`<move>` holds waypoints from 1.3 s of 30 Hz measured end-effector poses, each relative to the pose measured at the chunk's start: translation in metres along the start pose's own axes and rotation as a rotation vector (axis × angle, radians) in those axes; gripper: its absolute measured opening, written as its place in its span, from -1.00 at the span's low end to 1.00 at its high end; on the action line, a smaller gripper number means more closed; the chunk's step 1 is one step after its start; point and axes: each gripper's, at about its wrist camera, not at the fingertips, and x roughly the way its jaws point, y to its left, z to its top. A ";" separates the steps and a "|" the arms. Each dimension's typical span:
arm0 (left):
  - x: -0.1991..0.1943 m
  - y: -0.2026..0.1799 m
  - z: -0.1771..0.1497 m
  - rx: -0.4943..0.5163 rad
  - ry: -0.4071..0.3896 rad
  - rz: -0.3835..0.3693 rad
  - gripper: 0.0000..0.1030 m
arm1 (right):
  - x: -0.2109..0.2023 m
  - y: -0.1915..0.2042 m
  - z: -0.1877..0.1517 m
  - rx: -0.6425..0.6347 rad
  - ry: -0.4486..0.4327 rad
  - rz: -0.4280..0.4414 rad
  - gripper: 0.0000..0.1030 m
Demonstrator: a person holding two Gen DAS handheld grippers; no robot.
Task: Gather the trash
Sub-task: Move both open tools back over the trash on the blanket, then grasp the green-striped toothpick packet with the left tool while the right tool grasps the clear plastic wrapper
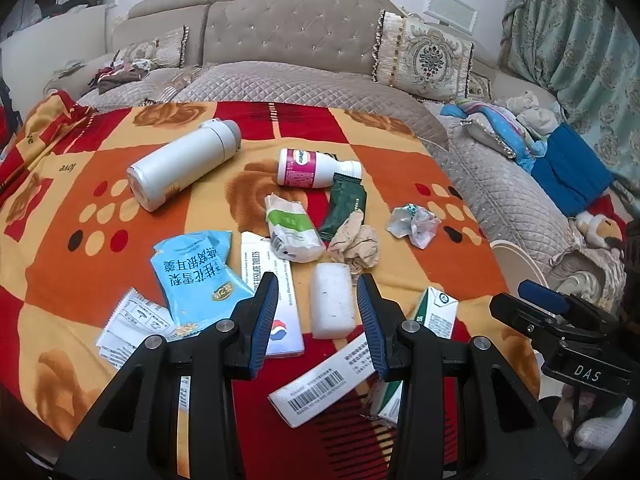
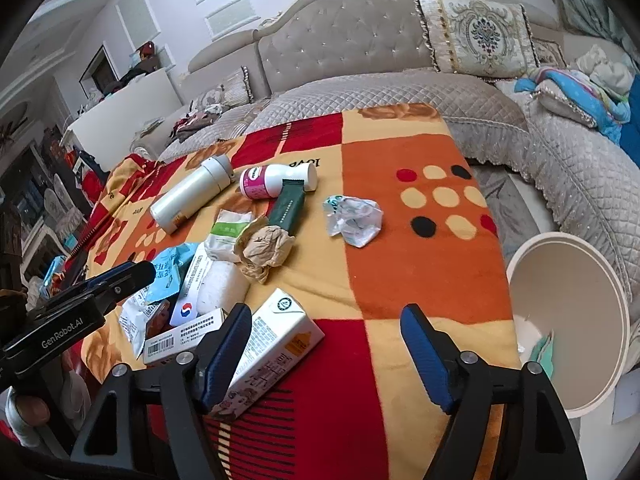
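Two bottles lie on the patterned blanket (image 1: 80, 184) in the left wrist view: a white flask (image 1: 180, 164) and a pink-labelled pill bottle (image 1: 312, 168). Left gripper (image 1: 318, 300): jaws apart, empty, above a white block (image 1: 332, 306).

One milk carton (image 2: 276, 340) lies beside the right gripper (image 2: 326, 344), jaws wide apart, empty. One bin (image 2: 568, 312) stands right of the blanket, sofa (image 2: 360, 40) behind.

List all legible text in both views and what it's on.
"DAS": right gripper body.
"GenRobot.AI": left gripper body.
"love": blanket, upside down.
"...ESILATE TABLETS": pill box, partly hidden.
"桂花雪梨": blue pouch, upside down; remaining characters unclear.
Pink-label bottle: brand too blurred.
Barcode box, carton, leaflet: print too small.
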 end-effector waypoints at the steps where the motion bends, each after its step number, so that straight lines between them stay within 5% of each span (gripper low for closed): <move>1: 0.000 0.002 0.000 -0.003 0.001 -0.001 -0.25 | 0.001 0.002 0.000 -0.006 -0.002 -0.003 0.46; 4: 0.002 0.007 0.001 -0.017 0.007 -0.011 -0.25 | 0.005 0.007 0.001 -0.020 -0.002 -0.007 0.47; 8: 0.004 0.015 0.003 -0.048 0.013 -0.046 0.20 | 0.011 0.015 0.004 -0.049 -0.003 -0.023 0.47; 24: 0.050 0.040 0.033 -0.054 0.120 -0.022 0.21 | 0.064 -0.004 0.042 -0.078 0.020 -0.074 0.54; 39: 0.150 0.043 0.067 -0.088 0.295 0.009 0.18 | 0.137 -0.024 0.085 -0.150 0.083 -0.075 0.55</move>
